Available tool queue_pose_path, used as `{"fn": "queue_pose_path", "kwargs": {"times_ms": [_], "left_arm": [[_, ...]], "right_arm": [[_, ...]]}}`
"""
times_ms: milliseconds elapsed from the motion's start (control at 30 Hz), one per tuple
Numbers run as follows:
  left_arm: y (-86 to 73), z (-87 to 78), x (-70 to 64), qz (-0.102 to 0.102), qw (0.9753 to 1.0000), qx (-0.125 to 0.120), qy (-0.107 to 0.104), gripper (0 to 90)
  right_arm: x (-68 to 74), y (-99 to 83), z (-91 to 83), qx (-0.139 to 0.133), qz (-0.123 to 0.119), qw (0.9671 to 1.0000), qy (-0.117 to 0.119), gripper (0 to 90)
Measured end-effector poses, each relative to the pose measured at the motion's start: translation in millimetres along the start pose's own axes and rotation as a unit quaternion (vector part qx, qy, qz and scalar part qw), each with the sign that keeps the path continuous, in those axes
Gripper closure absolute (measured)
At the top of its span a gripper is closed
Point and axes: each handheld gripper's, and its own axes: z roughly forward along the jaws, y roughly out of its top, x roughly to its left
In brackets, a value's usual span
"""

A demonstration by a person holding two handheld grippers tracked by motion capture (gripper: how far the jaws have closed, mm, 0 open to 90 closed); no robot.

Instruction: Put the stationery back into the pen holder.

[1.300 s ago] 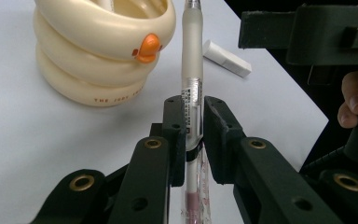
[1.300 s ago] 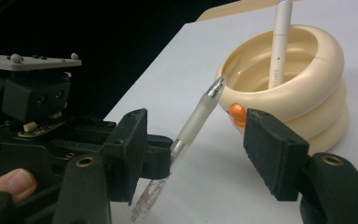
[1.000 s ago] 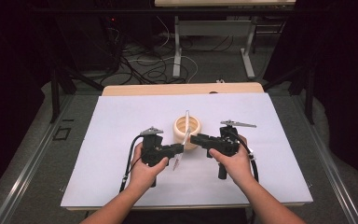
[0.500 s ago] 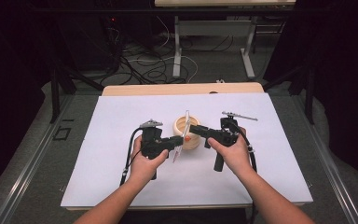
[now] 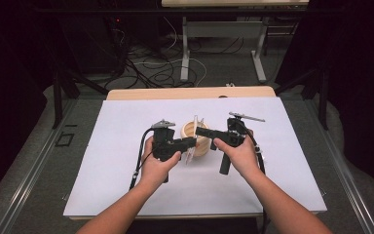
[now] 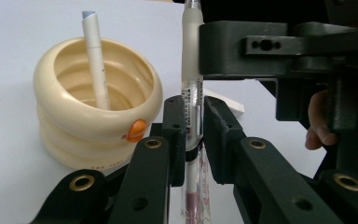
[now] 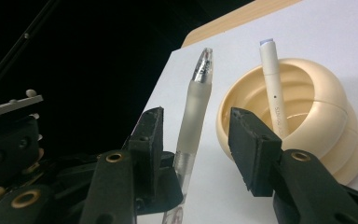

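A clear pen (image 6: 192, 93) with a frosted grip and silver tip (image 7: 196, 107) stands nearly upright, and my left gripper (image 6: 193, 112) is shut on its barrel. My right gripper (image 7: 199, 128) is open, with its jaws on either side of the pen's frosted upper part and a gap on the cup side. Just beyond stands a cream ringed cup (image 6: 98, 121) (image 7: 307, 116) with a white pen (image 6: 94, 60) (image 7: 272, 93) leaning inside it. From above, the left gripper (image 5: 192, 141) and right gripper (image 5: 198, 130) meet in front of the cup (image 5: 200, 144).
The white sheet (image 5: 117, 146) covers the table, and a strip of wooden edge (image 5: 190, 92) shows at the back. Dark floor, cables and table legs lie beyond. The cup carries a small orange mark (image 6: 136, 130).
My right gripper has moved left and away from the person, bringing its open jaws around the top of the pen. The left gripper has held the pen nearly still.
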Motion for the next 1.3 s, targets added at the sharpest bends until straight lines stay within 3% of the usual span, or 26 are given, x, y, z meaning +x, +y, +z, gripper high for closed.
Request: {"fn": "queue_pose_path", "kwargs": {"times_ms": [333,900,1300], "left_arm": [[2.0,3.2,-4.7,0.008,1.0000,-0.002,-0.002,79.4],[0.4,0.2,-5.5,0.008,0.9999,-0.009,0.000,79.4],[-2.5,-9.5,5.1,-0.001,0.9998,-0.020,0.003,76.6]], "right_arm": [[-0.9,1.5,6.0,-0.001,0.016,0.9999,0.004,61.9],[1.2,-1.1,20.5,0.028,0.053,0.9980,0.020,78.6],[7.1,0.2,36.1,0.034,0.053,0.9977,0.022,79.0]]}}
